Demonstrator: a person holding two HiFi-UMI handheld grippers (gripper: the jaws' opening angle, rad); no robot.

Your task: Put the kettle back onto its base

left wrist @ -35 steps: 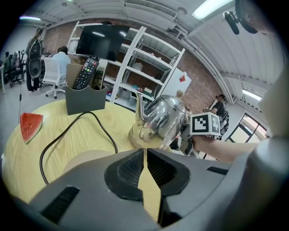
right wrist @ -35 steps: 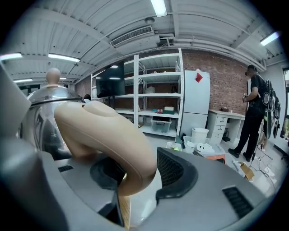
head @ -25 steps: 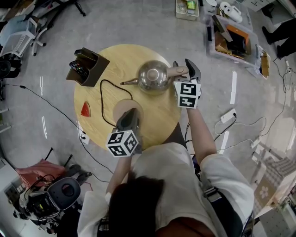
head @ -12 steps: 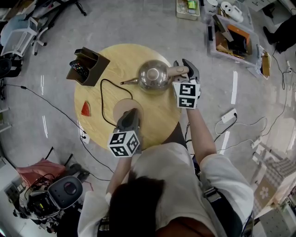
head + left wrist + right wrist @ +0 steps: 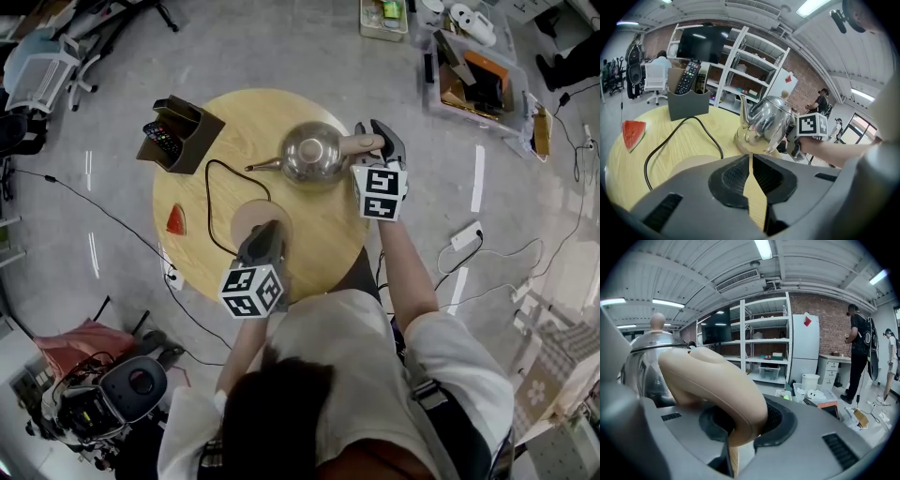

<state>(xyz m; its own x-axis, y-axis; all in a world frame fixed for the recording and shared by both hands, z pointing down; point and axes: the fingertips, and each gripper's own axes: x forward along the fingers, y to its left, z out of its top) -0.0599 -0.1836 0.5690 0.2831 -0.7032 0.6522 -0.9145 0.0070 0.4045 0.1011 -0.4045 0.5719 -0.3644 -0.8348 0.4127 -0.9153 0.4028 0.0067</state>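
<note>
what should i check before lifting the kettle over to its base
1. right hand-held gripper on the handle: ok, its jaws have just been closing round it.
2. grip firm enough to lift: cannot tell.
3. kettle upright on the table: ok.
4. base top free: not ok, the left hand-held gripper, shut, is over its near edge.
5. cable off the base top: ok.

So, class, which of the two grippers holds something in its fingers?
The right gripper: its fingers have just been closing and now clamp the kettle handle. The left gripper, at the base, has its fingers shut on nothing.
</note>
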